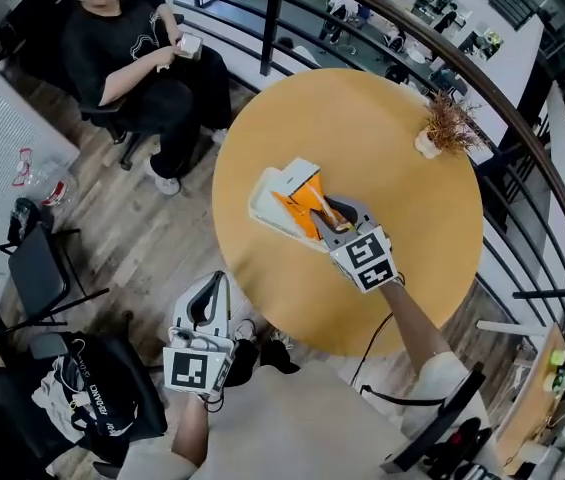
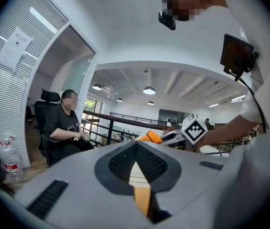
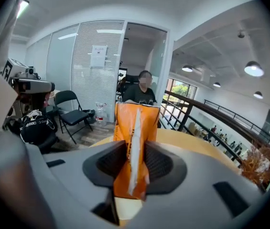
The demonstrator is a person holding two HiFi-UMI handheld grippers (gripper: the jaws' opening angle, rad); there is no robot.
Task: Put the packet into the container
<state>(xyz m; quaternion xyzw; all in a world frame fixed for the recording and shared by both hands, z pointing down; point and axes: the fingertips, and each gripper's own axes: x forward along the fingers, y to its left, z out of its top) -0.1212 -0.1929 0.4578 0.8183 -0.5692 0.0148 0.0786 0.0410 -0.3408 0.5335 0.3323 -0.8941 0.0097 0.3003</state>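
Right gripper [image 3: 134, 160] clamped on the orange packet [image 3: 135, 122], which stands upright between its 2 pads. In the head view the packet lies within the outline of the white container [image 1: 265, 198] on the round tabletop [image 1: 402, 148]; contact not discernible. Left gripper [image 2: 135, 146] has its jaws together, empty, off the tabletop's near edge.

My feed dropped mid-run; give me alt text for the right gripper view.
An orange packet stands upright, clamped between the right claw's jaws. Beyond it lies a round wooden table, with a seated person in black and a folding chair further back.
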